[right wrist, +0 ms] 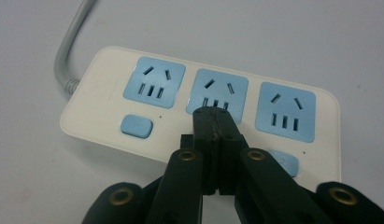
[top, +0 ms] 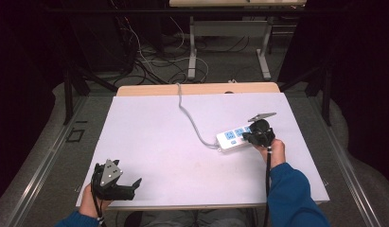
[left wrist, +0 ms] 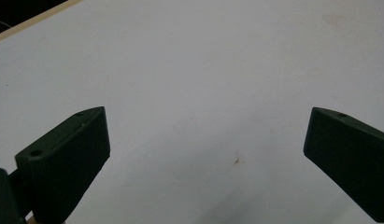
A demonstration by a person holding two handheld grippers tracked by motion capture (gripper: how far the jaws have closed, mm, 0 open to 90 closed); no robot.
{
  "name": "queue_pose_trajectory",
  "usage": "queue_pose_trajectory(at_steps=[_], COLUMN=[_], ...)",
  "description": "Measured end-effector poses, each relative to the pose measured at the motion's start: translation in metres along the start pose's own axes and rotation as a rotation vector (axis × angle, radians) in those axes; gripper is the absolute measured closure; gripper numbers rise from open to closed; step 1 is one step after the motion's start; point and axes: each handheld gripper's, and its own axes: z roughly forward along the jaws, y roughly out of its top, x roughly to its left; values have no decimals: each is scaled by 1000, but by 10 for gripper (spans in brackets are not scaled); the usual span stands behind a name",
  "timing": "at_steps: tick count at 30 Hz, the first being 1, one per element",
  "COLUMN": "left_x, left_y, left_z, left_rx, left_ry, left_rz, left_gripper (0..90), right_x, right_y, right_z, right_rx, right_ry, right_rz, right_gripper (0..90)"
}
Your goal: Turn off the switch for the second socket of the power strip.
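Resting at the near left corner of the white table [top: 149, 142], the left gripper [top: 130, 187] lies low with its jaws spread wide and nothing between them; in the left gripper view they frame only bare tabletop with a faint brown speck [left wrist: 237, 161]. It looks parked there, out of the way, while the other hand works.

Further right, a grey cable [top: 190, 118] runs from the table's far edge in a loose curve to the power strip [top: 230, 138], which lies flat right of centre, well apart from the left gripper. It has three blue sockets, and the switch of the left one [right wrist: 136, 126] is in plain sight.

At the right, the right gripper [right wrist: 214, 116] is closed, its two jaws pressed flat together with nothing held, forming one narrow tip. That tip sits over the lower edge of the middle socket [right wrist: 217, 91], where that socket's switch would be. Shutting the jaws seems meant to give a stiff point for pressing a small button.

That middle switch is covered by the jaws, so whether the tip touches it cannot be told. The right switch [right wrist: 285, 163] is half hidden behind a jaw link, and in the high view the gripper covers the strip's right end.
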Motion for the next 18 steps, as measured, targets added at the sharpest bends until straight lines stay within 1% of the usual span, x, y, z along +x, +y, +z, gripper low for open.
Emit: queue_pose_trajectory(at_steps=[3, 10, 13, 14, 16, 17, 18], left_x=[0, 0, 0, 0, 0, 0, 0], left_y=[0, 0, 0, 0, 0, 0, 0], left_z=[0, 0, 0, 0, 0, 0, 0], left_rx=[-2, -2, -2, -1, -1, -1, -1], left_ry=[1, 1, 0, 0, 1, 0, 0], left_rz=[-1, -1, 1, 1, 1, 1, 1], left_gripper=[6, 6, 6, 6, 6, 6, 6], right_x=[0, 1, 0, 1, 0, 1, 0], right_y=[-1, -1, -2, -2, -3, -2, -3], right_z=[2, 3, 4, 3, 3, 3, 3], right_rx=[3, 1, -8, -4, -9, -7, -9], right_ry=[6, 2, -1, 5, 8, 4, 4], right_rz=[-10, -8, -4, 5, 2, 12, 8], right_gripper=[900, 900, 900, 900, 900, 900, 900])
